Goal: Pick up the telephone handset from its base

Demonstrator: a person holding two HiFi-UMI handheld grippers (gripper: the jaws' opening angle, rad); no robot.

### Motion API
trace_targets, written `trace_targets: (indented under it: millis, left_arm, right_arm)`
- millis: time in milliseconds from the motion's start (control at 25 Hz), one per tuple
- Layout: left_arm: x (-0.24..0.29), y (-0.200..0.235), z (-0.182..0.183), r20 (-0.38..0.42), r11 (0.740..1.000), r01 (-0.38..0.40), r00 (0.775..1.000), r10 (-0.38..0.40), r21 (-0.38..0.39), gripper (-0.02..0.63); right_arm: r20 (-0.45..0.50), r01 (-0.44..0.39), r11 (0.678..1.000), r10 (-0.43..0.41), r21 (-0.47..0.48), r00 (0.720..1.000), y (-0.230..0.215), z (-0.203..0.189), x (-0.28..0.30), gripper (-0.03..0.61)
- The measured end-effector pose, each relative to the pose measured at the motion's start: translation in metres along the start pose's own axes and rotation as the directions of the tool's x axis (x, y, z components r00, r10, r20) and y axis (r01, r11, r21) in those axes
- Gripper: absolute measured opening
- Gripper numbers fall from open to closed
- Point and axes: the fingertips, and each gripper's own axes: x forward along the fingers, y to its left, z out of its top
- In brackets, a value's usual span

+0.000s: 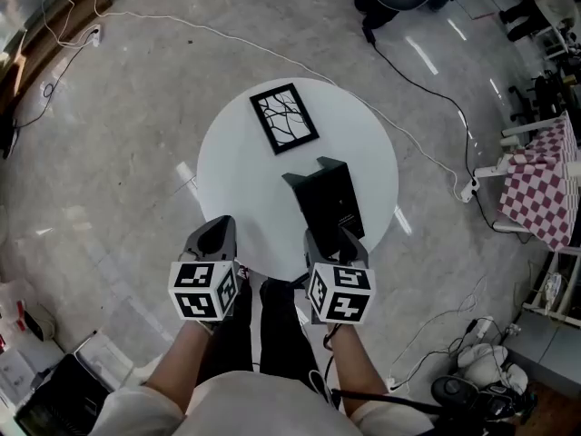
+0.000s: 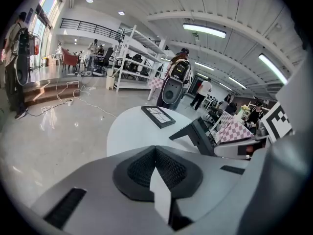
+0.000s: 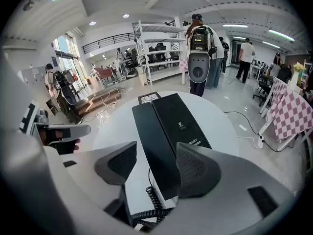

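A black telephone base (image 1: 334, 196) stands on the round white table (image 1: 236, 180), its handset (image 3: 154, 141) lying along the base's left side with the coiled cord (image 3: 156, 207) at the near end. My right gripper (image 3: 156, 163) is open, its jaws astride the handset's near end; the left pad stands clear of it. In the head view the right gripper (image 1: 331, 242) sits at the phone's near end. My left gripper (image 2: 155, 153) is shut with nothing in it, at the table's near edge (image 1: 213, 234), left of the phone.
A black-framed picture (image 1: 284, 117) lies flat at the table's far side. White cables trail over the floor (image 1: 427, 153). A table with a checked cloth (image 1: 540, 184) stands to the right. People, a grey machine (image 3: 198, 65) and shelves stand beyond.
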Motion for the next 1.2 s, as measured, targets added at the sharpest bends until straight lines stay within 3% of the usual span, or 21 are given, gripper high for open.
trace_targets:
  millis: [320,880,1200]
  left_arm:
    - [-0.012,0.012,-0.007,0.011,0.999,-0.029,1.0,0.029,-0.032,0.017]
    - [-0.017,0.029,-0.017,-0.015,0.998,-0.038,0.999,0.038,-0.05,0.017]
    - [-0.016,0.032,-0.017,-0.024,0.999,-0.031,0.999,0.03,-0.04,0.017]
  right_arm:
    - [-0.014,0.074,0.989,-0.076,-0.125,0.997,0.0,0.0,0.013,0.29]
    - [0.016,0.167,0.964,-0.167,-0.209,0.986,0.006,0.01,0.03,0.305]
    - [0.038,0.291,0.902,-0.294,-0.318,0.955,0.0,0.007,0.036,0.308]
